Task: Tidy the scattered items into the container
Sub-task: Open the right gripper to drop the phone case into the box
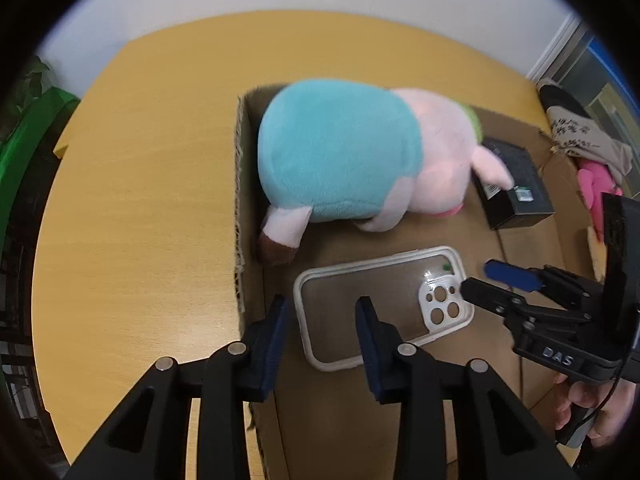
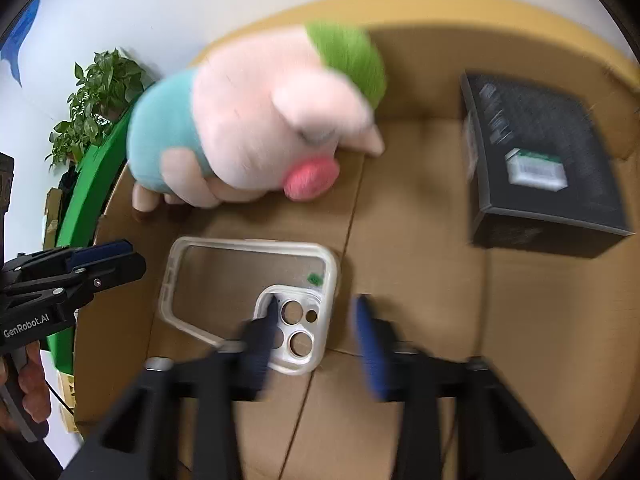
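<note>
Both grippers are pointed down into the cardboard box (image 1: 239,184), which stands on the yellow table (image 1: 140,200); a clear phone case (image 1: 360,300) is seen lying flat on the box floor, camera cut-outs towards the right gripper (image 2: 316,336); the left gripper (image 1: 322,320) is held over the case's other end, jaws parted, nothing pinched; the right gripper's jaws are likewise apart, one finger apparently just over the cut-out corner, though contact cannot be judged through the blur; a plush pig (image 2: 256,120) in a teal shirt is lodged at the box's far side; a black carton (image 2: 548,168) is noted beside it.
</note>
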Motion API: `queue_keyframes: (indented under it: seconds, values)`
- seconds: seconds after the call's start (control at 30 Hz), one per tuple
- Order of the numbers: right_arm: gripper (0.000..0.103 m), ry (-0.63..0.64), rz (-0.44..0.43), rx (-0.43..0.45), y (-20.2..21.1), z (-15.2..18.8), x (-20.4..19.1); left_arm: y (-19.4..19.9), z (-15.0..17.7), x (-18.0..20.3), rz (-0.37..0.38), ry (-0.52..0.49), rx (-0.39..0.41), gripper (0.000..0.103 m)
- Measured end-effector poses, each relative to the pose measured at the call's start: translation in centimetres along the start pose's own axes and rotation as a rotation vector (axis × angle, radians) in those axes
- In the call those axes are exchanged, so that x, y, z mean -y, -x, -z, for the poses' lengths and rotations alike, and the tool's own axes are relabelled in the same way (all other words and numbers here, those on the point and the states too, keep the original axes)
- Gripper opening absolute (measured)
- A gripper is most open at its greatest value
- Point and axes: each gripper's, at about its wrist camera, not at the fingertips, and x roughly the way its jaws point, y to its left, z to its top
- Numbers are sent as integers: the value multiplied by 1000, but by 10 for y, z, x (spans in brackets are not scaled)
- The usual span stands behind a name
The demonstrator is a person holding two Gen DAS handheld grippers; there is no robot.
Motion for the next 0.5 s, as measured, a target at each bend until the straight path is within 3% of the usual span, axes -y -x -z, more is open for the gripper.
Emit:
queue_keyframes:
  seconds: [0.07, 0.13, 0.2, 0.23, 0.3, 0.4, 0.5]
  values:
    - [66, 54, 29, 76, 32, 6, -9, 26, 10, 0, -30, -5, 83, 46]
    - [86, 99, 27, 160, 74, 23, -17, 57, 26, 3, -34, -11, 186, 58]
    - [100, 131, 17, 266, 118, 50, -24, 88, 50, 10, -23, -15, 306, 71]
    - [103, 142, 25, 313, 135, 64, -28, 102, 66, 15, -20, -15, 368, 78]
    - [103, 163, 46, 392, 164, 101, -28, 122, 104, 28, -11, -28, 485, 80]
    - [103, 177, 120, 428, 173, 143, -24, 123, 142, 49, -3, -49, 564, 80]
    - [103, 106, 187, 458, 163, 166, -8, 105, 164, 67, -37, -21, 621, 80]
